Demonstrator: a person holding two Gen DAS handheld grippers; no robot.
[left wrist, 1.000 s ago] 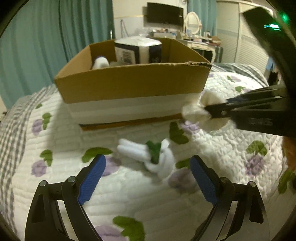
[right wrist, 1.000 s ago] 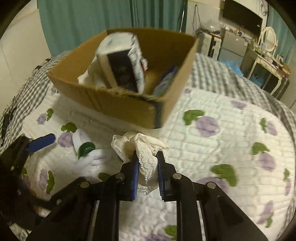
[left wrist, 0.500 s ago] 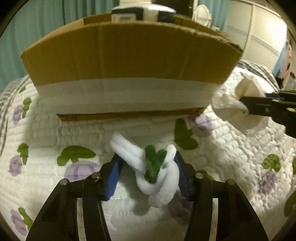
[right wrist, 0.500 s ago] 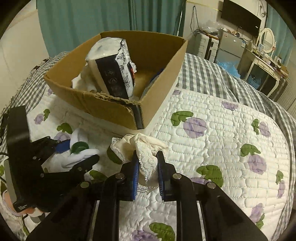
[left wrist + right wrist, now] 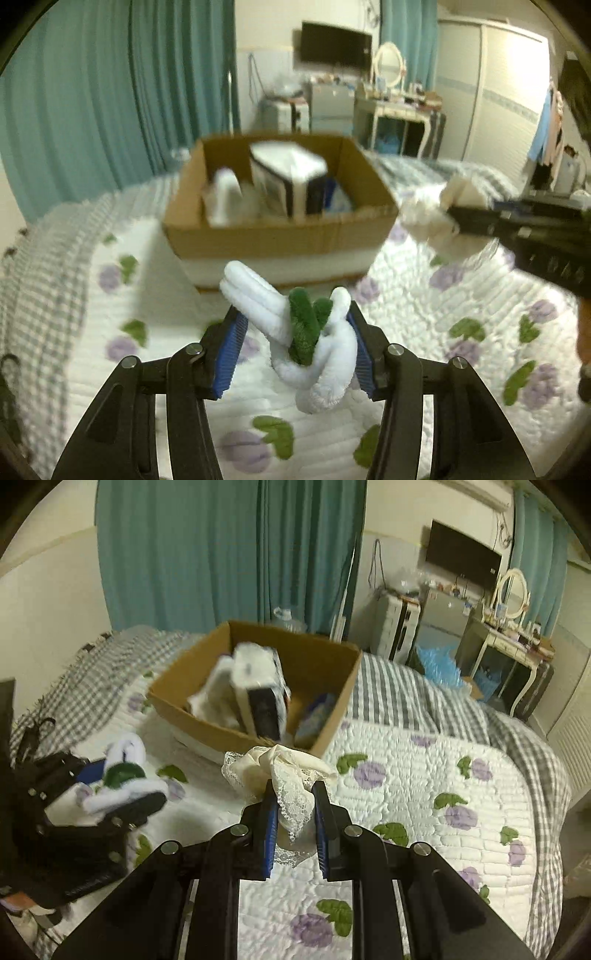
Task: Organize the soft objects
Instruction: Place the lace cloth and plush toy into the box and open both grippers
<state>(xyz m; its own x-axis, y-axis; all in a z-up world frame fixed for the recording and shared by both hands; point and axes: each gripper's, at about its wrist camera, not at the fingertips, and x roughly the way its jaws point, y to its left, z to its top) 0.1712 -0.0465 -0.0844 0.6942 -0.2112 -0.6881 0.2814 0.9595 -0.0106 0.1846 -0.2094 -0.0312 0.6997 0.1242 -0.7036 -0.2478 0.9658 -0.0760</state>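
My left gripper [image 5: 295, 347] is shut on a knotted white and green sock bundle [image 5: 306, 339] and holds it above the quilt, in front of the cardboard box [image 5: 280, 236]. The bundle also shows in the right wrist view [image 5: 122, 779]. My right gripper [image 5: 294, 812] is shut on a cream lace cloth [image 5: 284, 775], held above the quilt near the box's right corner [image 5: 325, 738]. The cloth shows at the right in the left wrist view [image 5: 436, 218]. The box holds a white and dark package [image 5: 288, 181] and other soft white items.
The box stands on a white quilt with purple flowers [image 5: 424, 786] over a grey checked blanket [image 5: 399, 698]. Teal curtains [image 5: 110, 92] hang behind. A dressing table with a mirror [image 5: 391, 99] and a wardrobe stand at the far right.
My left gripper closed on the sock bundle and lifted it off the quilt. Both grippers rose, so the box interior is in view. The right gripper kept its hold on the lace cloth.
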